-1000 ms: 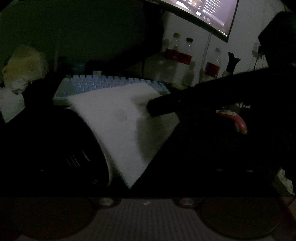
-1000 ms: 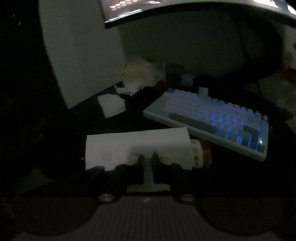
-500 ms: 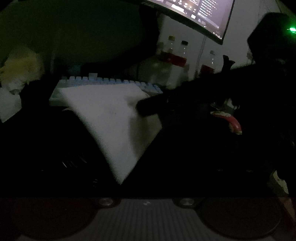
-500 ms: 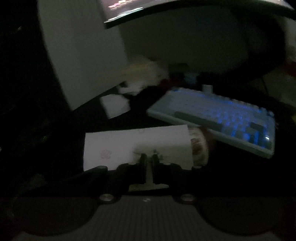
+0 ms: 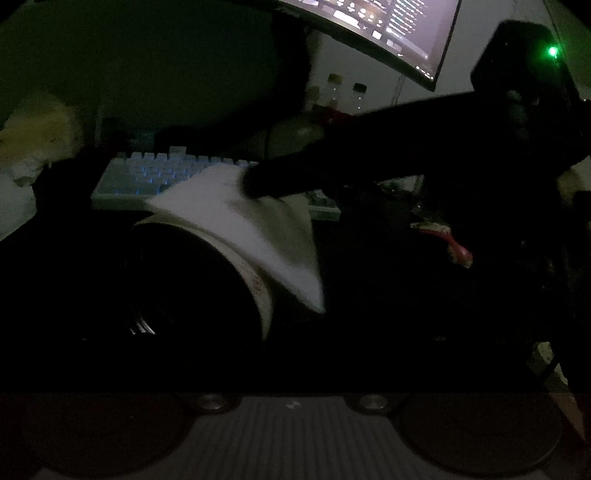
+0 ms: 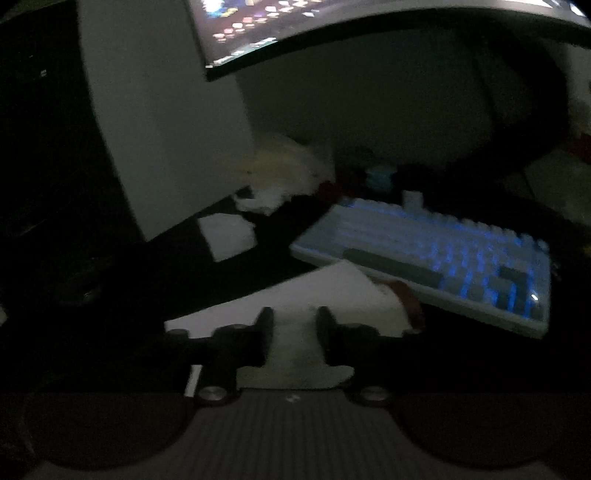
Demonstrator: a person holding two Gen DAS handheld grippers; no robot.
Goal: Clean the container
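It is very dark at this desk, lit mostly by the screen and the keys. Nearest in the left wrist view lies the container [image 5: 264,295]: a round vessel tipped on its side, its mouth a black hollow toward the camera, with a pale, thick rim that carries reddish smears along its right edge. Faint ridges glint low inside it. The left gripper's own fingers are lost in the dark at the bottom of that view, so I cannot tell how its jaws stand or whether they grasp the vessel.

Draped over the top of the rim is a white paper towel [image 5: 258,229], flat and folded, one corner hanging down past the container's right side. The right gripper [image 5: 255,184] reaches in from the right as a dark shape, its tip on the towel's upper part. In the right wrist view the right gripper's [image 6: 291,321] fingers [image 6: 264,325] stand a little apart, the jaws opening, with the towel [image 6: 295,295] showing between them; the pads do not visibly press it. A brownish curve of the container [image 6: 408,301] peeks out at the towel's right edge.

Just beyond lies a backlit keyboard [image 6: 443,258], glowing blue. Farther back sit crumpled tissues [image 6: 280,177], a few bottles [image 5: 334,92], and a curved monitor [image 5: 388,29] overhead.
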